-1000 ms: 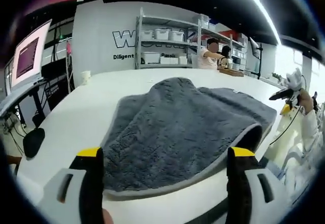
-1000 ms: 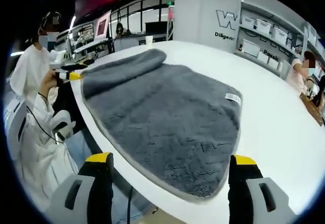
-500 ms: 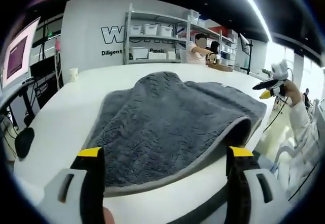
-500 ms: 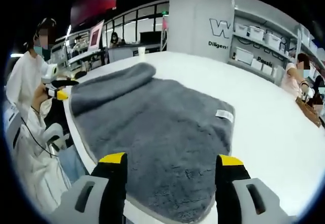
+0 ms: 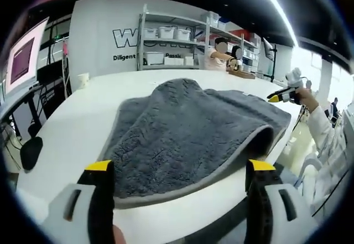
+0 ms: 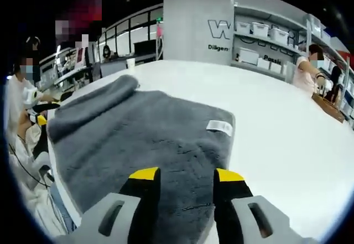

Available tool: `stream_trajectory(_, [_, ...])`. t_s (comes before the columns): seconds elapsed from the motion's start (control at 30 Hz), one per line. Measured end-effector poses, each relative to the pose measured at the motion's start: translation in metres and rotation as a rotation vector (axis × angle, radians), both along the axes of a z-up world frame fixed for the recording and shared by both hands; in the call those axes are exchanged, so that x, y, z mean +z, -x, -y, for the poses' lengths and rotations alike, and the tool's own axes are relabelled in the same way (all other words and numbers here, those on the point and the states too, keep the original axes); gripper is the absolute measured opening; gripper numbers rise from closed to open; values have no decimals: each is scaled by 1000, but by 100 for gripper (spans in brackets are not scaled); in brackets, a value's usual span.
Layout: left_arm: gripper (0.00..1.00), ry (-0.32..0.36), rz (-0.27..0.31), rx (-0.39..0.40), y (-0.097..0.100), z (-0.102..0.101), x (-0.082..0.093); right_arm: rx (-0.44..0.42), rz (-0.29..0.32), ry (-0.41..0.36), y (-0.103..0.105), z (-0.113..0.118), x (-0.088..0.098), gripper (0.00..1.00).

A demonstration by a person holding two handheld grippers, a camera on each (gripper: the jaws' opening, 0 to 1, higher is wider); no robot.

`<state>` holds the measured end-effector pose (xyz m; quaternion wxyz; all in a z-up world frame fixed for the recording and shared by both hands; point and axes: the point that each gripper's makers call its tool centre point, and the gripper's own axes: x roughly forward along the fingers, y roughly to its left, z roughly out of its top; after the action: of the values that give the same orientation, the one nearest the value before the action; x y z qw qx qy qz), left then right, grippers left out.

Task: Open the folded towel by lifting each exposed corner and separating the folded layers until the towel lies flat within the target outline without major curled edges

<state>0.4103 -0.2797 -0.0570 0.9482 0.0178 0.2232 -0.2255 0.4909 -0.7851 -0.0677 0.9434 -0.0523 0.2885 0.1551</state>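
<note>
Grey towel [image 5: 188, 130] lies rumpled, one edge curled.

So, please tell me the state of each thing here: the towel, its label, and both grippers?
towel: folded, upper layer humped, near edge curled up off the white table
white label: lying flat on the towel
left gripper: open, jaws wide apart
right gripper: jaws narrowed over the towel's near edge; grip unclear

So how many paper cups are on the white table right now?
1. A single paper cup stands on the far side of the white table, beyond the grey towel; more may be hidden behind the towel's raised fold.
</note>
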Motion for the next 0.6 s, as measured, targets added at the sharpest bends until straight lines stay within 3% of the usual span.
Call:
stream_trajectory(0.03, [96, 1, 0, 0, 0, -1, 0, -48, 10, -12, -5, 8, 0, 28])
stream_trajectory(0.2, [95, -5, -3, -3, -1, -1, -1, -96, -1, 17, -16, 28, -8, 17])
stream_trajectory(0.37, [94, -5, -4, -3, 0, 1, -2, -92, -20, -8, -21, 30, -17, 11])
stream_trajectory(0.47, [94, -9, -7, 5, 0, -1, -3, -95, -9, -15, -20, 29, -19, 0])
stream_trajectory(0.53, [93, -4, -11, 11, 0, -2, -3, -117, 11, -20, -22, 33, -19, 0])
stream_trajectory(0.6, [93, -5, -14, 15, 0, -2, -3, -105, -11, -12, -19, 30, -25, 0])
